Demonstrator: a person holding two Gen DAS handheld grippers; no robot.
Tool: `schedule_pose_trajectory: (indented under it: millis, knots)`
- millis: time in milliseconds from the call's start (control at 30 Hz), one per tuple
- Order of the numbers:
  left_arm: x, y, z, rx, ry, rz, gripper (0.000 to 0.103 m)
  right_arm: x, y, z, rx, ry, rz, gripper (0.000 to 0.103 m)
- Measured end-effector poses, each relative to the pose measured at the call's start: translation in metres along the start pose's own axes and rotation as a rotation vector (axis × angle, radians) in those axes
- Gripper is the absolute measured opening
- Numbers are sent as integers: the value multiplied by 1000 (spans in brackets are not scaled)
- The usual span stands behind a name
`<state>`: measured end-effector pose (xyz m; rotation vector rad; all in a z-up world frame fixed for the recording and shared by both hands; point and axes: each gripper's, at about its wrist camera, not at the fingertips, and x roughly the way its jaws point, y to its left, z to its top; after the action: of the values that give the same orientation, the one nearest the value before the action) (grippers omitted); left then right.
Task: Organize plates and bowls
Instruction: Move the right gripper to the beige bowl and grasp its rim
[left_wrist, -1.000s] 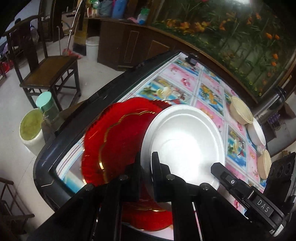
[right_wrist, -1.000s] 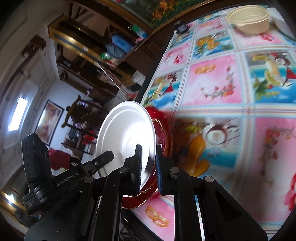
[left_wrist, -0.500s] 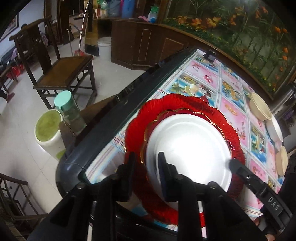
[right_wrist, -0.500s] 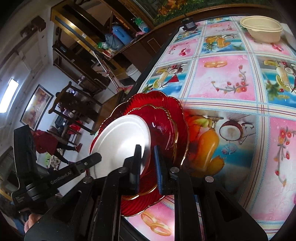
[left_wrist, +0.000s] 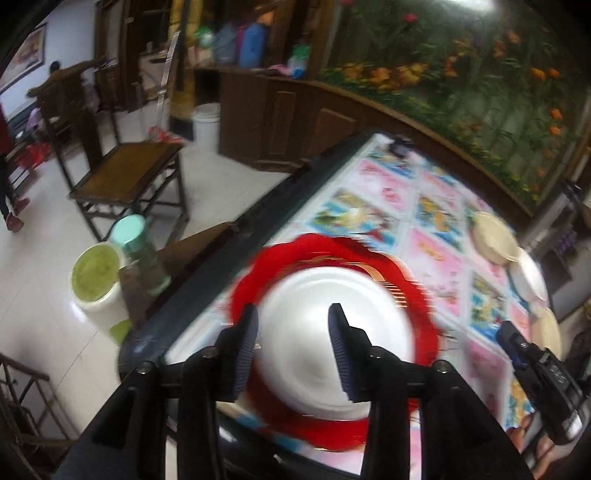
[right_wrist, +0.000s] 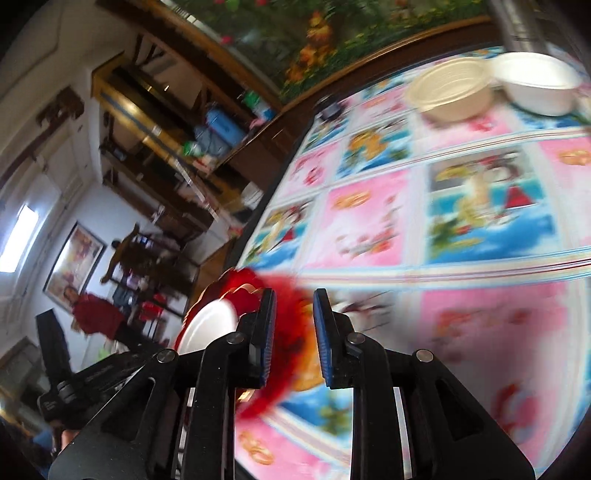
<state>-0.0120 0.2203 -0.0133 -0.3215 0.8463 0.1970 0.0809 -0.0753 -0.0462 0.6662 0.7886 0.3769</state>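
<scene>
One white plate lies flat, face up, on one red plate; three bowls line the desk. Left tool gapes wide, right tool parted, both holding nothing.

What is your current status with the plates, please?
Both grippers, left and right, open, empty. White plate resting on red plate. Bowls unstacked at far edge.

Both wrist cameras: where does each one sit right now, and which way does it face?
Left wrist: above the table's near edge, looking down over open left tongs at the white plate on the red plate; the other gripper's body shows at right.
Right wrist: low, facing along the tablecloth past open right tongs toward two bowls.
Shared: both plates and the bowls.
</scene>
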Motion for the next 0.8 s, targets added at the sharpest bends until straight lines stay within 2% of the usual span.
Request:
schedule_pose_trajectory:
  millis: [67,167,400,567,600,667,733,800]
  knots:
    - [-2,-21,-1,34,-2,-34,56,-17,-19,7,29,-30,-17,21]
    - [5,-68,-7,127,28,-90,65,-45,-43,15,56,-84,-43,21]
    - [40,-177,-34,282,200,-235,65,-134,-107,37,104,-238,-127,20]
    - [64,-249,-46,353,285,-278,65,-196,-149,56,89,-320,-232,21]
    - [67,-261,-46,362,295,-287,65,-204,-155,60,89,-330,-250,22]
    - [72,-288,-46,385,308,-301,65,-224,-174,70,96,-360,-291,35]
    - [78,-316,-46,412,315,-311,65,-239,-190,79,116,-386,-313,39]
    - [81,-336,-45,438,311,-328,65,-249,-205,91,131,-390,-335,39]
